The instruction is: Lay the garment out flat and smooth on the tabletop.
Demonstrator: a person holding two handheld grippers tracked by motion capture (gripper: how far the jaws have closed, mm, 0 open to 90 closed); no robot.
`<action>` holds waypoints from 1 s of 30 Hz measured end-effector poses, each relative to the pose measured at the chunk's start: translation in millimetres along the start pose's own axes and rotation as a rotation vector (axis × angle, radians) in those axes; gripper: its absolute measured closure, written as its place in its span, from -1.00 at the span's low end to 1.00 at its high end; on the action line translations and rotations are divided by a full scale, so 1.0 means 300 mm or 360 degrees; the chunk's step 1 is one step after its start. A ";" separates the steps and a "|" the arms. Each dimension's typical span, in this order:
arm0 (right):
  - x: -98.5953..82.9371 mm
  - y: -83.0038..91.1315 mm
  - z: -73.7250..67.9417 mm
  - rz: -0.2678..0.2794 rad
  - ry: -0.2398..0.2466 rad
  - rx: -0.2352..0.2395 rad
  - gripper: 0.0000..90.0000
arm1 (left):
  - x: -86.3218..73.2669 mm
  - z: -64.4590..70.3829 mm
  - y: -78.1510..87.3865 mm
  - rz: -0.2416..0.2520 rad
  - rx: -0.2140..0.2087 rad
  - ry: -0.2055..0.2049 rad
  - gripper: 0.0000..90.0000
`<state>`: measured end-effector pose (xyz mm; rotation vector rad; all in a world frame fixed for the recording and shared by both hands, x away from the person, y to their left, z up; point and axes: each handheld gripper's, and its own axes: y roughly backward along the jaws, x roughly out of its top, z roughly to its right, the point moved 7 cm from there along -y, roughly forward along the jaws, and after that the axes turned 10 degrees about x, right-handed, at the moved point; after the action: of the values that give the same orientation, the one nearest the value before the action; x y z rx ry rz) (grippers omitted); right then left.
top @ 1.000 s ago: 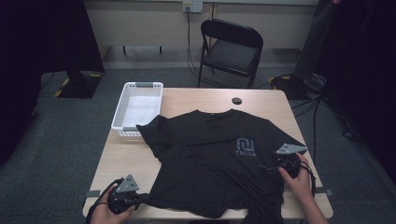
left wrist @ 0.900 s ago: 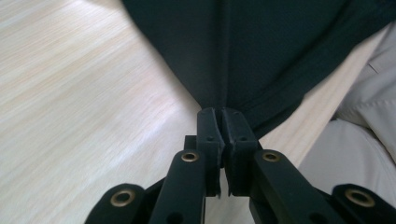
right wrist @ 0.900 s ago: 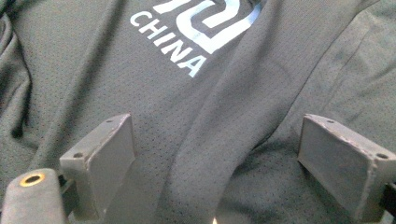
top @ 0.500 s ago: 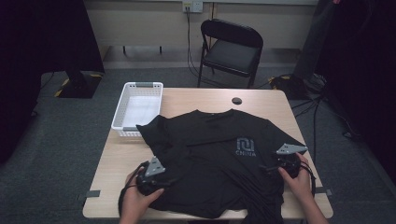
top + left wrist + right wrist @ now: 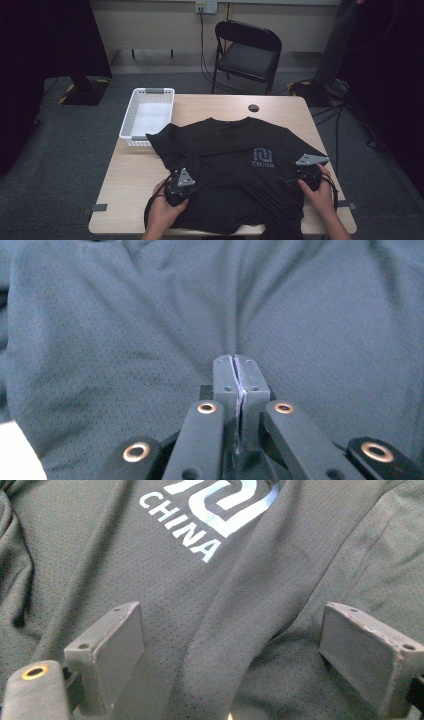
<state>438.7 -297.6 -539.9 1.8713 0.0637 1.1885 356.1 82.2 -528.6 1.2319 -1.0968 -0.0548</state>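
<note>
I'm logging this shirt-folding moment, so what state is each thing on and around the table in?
T-shirt: spread on the table, print up, left side folded inward, wrinkled.
Left gripper: shut, resting on the shirt.
Right gripper: open, jaws either side of a fabric ridge.
Basket: upright, empty.
Chair: unfolded, unoccupied.

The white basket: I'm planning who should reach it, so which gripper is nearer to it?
Left. The left gripper sits on the black T-shirt below the white basket; the right gripper is across the shirt, at the table's far right.
</note>
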 end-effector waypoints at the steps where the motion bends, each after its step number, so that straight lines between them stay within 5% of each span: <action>1: 0.000 0.000 0.000 0.0000 0.0000 0.0000 -0.77 | -0.017 0.003 0.016 -0.0004 -0.0020 -0.0002 0.99; 8: 0.000 0.000 0.000 0.0000 0.0000 0.0000 -0.77 | -0.133 0.016 0.113 0.0016 -0.0098 0.0102 0.98; 9: 0.000 0.000 0.000 0.0000 0.0000 0.0000 -0.77 | -0.141 0.012 0.120 0.0045 -0.0087 0.0105 0.89; 11: 0.000 0.000 0.000 0.0000 0.0000 0.0000 -0.77 | -0.147 -0.003 0.121 0.0088 -0.0020 0.0102 0.26; 14: 0.000 0.000 0.000 0.0000 0.0000 0.0000 -0.77 | -0.131 -0.045 0.125 0.0135 0.0053 0.0152 -0.06; 16: 0.000 0.000 0.000 0.0000 0.0000 0.0000 -0.77 | -0.107 -0.109 0.127 0.0164 0.0164 0.0188 -0.04; 21: 0.000 0.000 0.000 0.0000 -0.0001 0.0000 -0.77 | -0.076 -0.219 0.098 0.0171 0.0265 0.0299 0.11; 25: 0.000 0.000 0.000 0.0000 -0.0001 0.0001 -0.77 | -0.085 -0.240 0.049 0.0098 0.0223 0.0366 0.20; 30: 0.000 0.000 0.000 0.0000 -0.0001 0.0001 -0.77 | -0.094 -0.229 0.029 0.0057 0.0205 0.0334 0.39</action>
<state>438.6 -297.6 -539.9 1.8721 0.0639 1.1878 384.3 151.2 -534.4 1.3005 -0.9503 0.1716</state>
